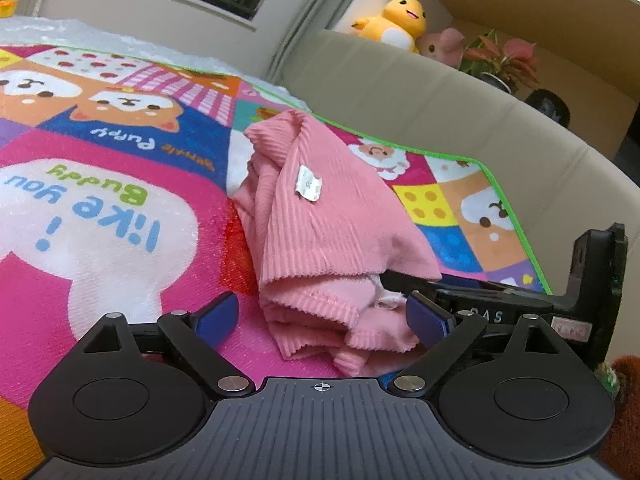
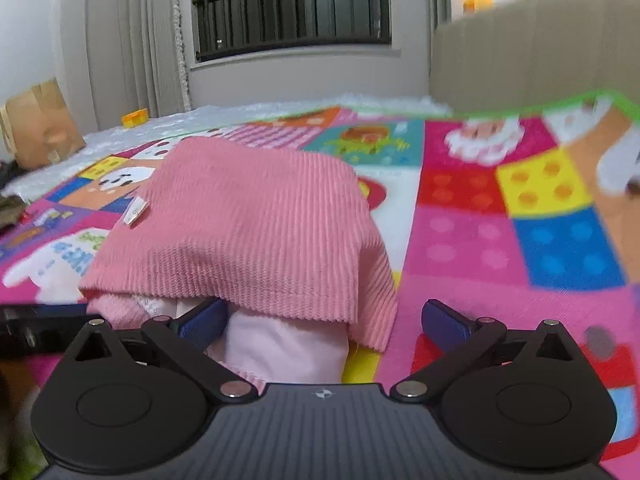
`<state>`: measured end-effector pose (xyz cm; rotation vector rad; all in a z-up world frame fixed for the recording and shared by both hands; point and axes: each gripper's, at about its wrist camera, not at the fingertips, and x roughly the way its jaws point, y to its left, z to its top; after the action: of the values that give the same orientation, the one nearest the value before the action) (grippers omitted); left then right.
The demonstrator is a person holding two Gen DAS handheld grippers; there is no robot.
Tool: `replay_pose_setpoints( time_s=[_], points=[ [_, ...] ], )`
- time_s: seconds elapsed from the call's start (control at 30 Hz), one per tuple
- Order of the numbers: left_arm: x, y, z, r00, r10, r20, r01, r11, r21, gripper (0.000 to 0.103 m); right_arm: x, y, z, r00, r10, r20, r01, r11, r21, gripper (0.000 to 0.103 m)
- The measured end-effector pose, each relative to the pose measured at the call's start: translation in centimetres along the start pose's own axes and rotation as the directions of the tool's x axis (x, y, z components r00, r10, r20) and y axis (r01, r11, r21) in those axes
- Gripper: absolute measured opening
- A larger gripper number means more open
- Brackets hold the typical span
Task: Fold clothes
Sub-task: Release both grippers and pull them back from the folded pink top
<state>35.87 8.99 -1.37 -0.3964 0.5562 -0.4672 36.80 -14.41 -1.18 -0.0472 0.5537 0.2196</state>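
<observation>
A pink ribbed garment (image 1: 320, 216) lies folded into a small bundle on a colourful cartoon play mat (image 1: 120, 200), with a white label (image 1: 309, 183) on top. My left gripper (image 1: 322, 312) stands open, its blue pads on either side of the bundle's near edge. To the right lies the black body of the other gripper (image 1: 520, 304), its tip under the cloth. In the right wrist view the garment (image 2: 256, 224) shows a paler pink layer under the top flap. My right gripper (image 2: 322, 316) is open, its left pad (image 2: 200, 322) tucked under the flap and its right pad over the bare mat (image 2: 500, 240).
A beige padded headboard (image 1: 440, 92) borders the mat on the right, with a yellow duck plush (image 1: 396, 20), a pink plush and a potted plant behind it. Far off are a window with bars (image 2: 292, 12), curtains, a brown paper bag (image 2: 40, 124) and a yellow block.
</observation>
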Motion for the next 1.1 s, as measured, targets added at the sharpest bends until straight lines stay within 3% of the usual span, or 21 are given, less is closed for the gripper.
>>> replay_pose_setpoints(
  time_s=[0.1, 0.17, 0.23, 0.3, 0.43, 0.5, 0.6, 0.73, 0.77, 0.87, 0.93, 1.03, 1.1],
  points=[
    [-2.4, -0.8, 0.6, 0.994, -0.015, 0.106, 0.010, 0.999, 0.050, 0.094, -0.5, 1.5, -0.2, 0.998, -0.058, 0.039, 0.061, 0.995, -0.083, 0.103],
    [-4.3, -1.4, 1.9, 0.979, -0.053, 0.199, 0.042, 0.997, 0.057, 0.094, -0.8, 2.1, -0.4, 0.994, -0.084, 0.063, 0.091, 0.989, -0.117, 0.103],
    [-4.9, -1.8, 3.4, 0.964, -0.128, 0.232, 0.125, 0.992, 0.029, 0.096, -0.9, 2.7, -0.5, 0.992, -0.102, 0.080, 0.113, 0.983, -0.144, 0.103],
    [-3.6, -2.6, 4.6, 0.962, -0.190, 0.196, 0.185, 0.982, 0.042, 0.096, -1.0, 2.8, -0.4, 0.991, -0.103, 0.084, 0.115, 0.981, -0.158, 0.103],
    [1.8, -2.3, 4.7, 0.991, -0.105, 0.082, 0.100, 0.993, 0.059, 0.096, -2.7, 1.5, 0.3, 0.999, 0.016, 0.033, -0.012, 0.991, -0.131, 0.103],
    [3.9, -0.5, 3.5, 0.997, -0.068, 0.026, 0.068, 0.998, 0.016, 0.096, -4.3, 0.0, 0.8, 0.996, 0.051, 0.072, -0.044, 0.995, -0.085, 0.103],
    [5.6, 1.3, 2.7, 0.999, -0.020, -0.044, 0.017, 0.999, -0.048, 0.096, -4.7, -1.9, 2.4, 0.989, -0.036, 0.145, 0.040, 0.999, -0.025, 0.103],
    [5.7, 0.7, 2.4, 0.998, 0.015, -0.056, -0.015, 1.000, 0.001, 0.097, 0.7, -2.8, 2.4, 0.998, -0.055, -0.002, 0.055, 0.998, 0.004, 0.103],
    [5.7, 0.5, 2.3, 0.998, 0.023, -0.055, -0.023, 1.000, 0.012, 0.097, 2.1, -2.6, 1.8, 0.997, -0.056, -0.048, 0.055, 0.998, -0.014, 0.103],
    [4.8, 0.0, 2.0, 0.998, 0.054, -0.013, -0.053, 0.998, 0.036, 0.097, 1.6, -3.2, 1.7, 0.998, -0.054, -0.040, 0.056, 0.998, 0.036, 0.103],
    [3.0, -1.1, 1.4, 0.995, 0.097, 0.037, -0.100, 0.992, 0.080, 0.099, -0.5, -2.9, 1.2, 0.996, -0.080, -0.028, 0.080, 0.996, 0.034, 0.103],
    [-0.7, -3.5, -0.3, 0.984, 0.169, 0.064, -0.178, 0.968, 0.175, 0.103, -5.3, -2.0, -0.8, 0.999, -0.030, -0.029, 0.031, 0.999, 0.029, 0.103],
    [-3.8, -4.7, -2.0, 0.980, 0.194, 0.044, -0.199, 0.964, 0.176, 0.103, -9.1, -1.5, -2.7, 1.000, 0.013, -0.012, -0.013, 0.998, 0.056, 0.103]
  ],
)
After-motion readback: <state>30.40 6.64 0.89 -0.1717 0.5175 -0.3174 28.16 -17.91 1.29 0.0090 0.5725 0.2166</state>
